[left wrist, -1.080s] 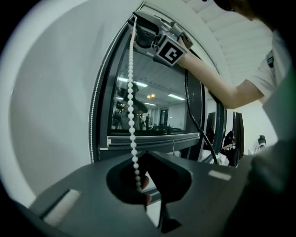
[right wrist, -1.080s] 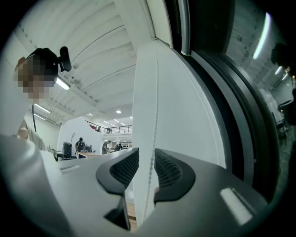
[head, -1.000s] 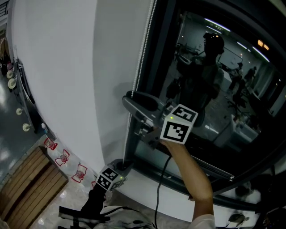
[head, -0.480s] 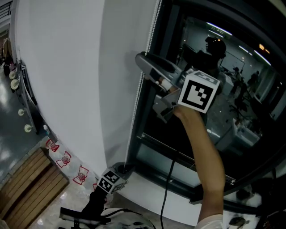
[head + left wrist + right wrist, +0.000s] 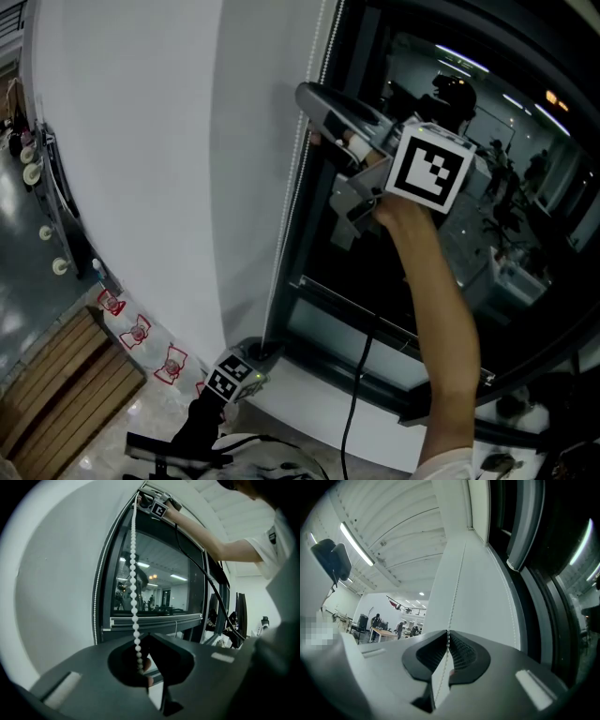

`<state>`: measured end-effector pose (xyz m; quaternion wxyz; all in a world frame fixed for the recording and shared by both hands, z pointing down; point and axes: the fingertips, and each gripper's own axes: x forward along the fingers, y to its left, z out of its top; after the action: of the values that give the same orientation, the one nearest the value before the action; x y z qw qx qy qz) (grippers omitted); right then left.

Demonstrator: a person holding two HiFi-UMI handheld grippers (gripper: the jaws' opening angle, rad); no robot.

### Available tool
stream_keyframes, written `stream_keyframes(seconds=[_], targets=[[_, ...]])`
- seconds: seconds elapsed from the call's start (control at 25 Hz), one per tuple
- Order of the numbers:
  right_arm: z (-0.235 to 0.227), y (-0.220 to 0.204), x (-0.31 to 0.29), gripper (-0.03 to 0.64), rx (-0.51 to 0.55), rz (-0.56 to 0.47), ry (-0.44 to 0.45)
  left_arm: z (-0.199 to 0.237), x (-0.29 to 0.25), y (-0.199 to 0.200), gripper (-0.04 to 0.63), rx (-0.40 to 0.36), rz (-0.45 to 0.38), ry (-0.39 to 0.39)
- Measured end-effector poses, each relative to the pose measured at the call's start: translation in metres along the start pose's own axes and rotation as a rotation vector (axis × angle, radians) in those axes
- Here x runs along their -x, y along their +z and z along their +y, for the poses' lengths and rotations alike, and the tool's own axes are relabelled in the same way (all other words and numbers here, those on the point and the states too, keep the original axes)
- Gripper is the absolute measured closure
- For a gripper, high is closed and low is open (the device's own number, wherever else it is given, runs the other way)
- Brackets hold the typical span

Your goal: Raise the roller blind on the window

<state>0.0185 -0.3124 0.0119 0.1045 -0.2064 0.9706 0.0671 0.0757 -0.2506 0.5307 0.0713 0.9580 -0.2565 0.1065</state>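
A white bead chain (image 5: 296,192) hangs down the left edge of the dark window frame (image 5: 333,202). My right gripper (image 5: 309,111) is raised high beside the frame. Its jaws have just been closing, and in the right gripper view they are shut (image 5: 448,641) on the bead chain (image 5: 457,581), which runs up out of them. Down at the sill, my left gripper (image 5: 251,358) is shut on the same strand. In the left gripper view the bead chain (image 5: 133,573) rises from my left gripper (image 5: 140,667) toward the right gripper (image 5: 152,502) at the top. No blind fabric covers the glass that shows.
A white wall (image 5: 141,159) stands left of the chain. A black cable (image 5: 352,403) hangs from the right gripper past the window sill (image 5: 309,398). A wooden slatted platform (image 5: 56,398) and red-and-white floor markers (image 5: 136,333) lie below left. The glass (image 5: 487,187) reflects a lit room.
The right gripper has climbed along the chain from mid-window to high on the frame and its jaws have closed on the chain. The left gripper has stayed at the sill.
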Motion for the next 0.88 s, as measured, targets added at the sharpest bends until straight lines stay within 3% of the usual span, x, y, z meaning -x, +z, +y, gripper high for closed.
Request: stream_keyframes(seconds=[0.16,0.52,0.88], targets=[[0.009,-0.015,0.002,0.607,-0.033,0.001,0.021,0.003,0.0,-0.017,0.597,-0.004,-0.001,0.0],[0.014,-0.012,0.009,0.611,-0.046,-0.03,0.035,0.004,-0.002,-0.006,0.597,0.003,0.013,0.0],[0.019,-0.065,0.03,0.612,-0.041,0.011,0.02,0.003,-0.008,0.002,0.597,-0.005,0.002,-0.008]])
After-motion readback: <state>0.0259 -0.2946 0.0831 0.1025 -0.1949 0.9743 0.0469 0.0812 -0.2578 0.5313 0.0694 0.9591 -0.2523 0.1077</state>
